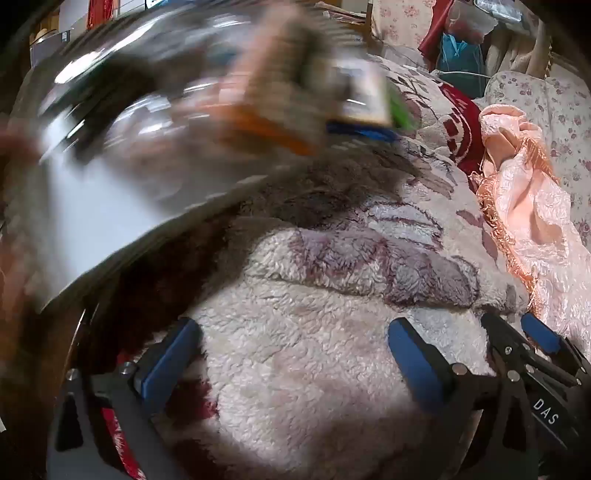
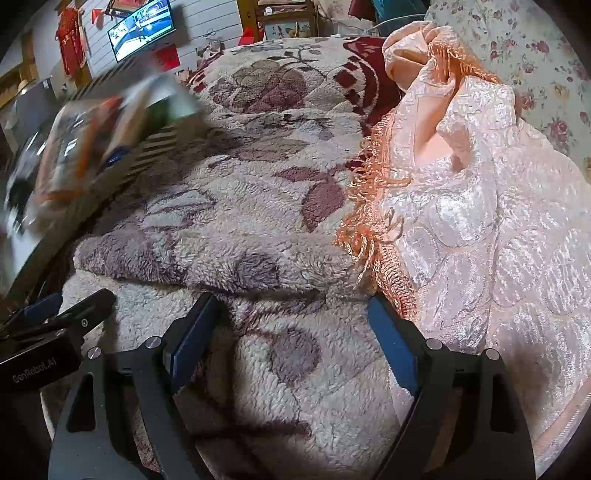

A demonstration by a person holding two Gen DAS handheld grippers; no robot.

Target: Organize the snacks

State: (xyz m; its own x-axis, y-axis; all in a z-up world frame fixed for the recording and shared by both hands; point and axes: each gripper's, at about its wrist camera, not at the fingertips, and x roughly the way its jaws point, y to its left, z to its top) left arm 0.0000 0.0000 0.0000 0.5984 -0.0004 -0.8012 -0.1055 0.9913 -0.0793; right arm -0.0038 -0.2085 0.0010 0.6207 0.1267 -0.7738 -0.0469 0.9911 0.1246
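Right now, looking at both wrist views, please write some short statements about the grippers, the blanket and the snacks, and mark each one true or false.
1. The left gripper is open with nothing between its fingers. True.
2. The right gripper is shut on a snack packet. False: it is open and holds nothing.
3. The blurred snack packets lie to the left of the grippers. True.
4. The peach fringed cloth lies on the left side of the fleece blanket. False: it lies on the right side.
5. A television screen is lit on the wall behind. True.
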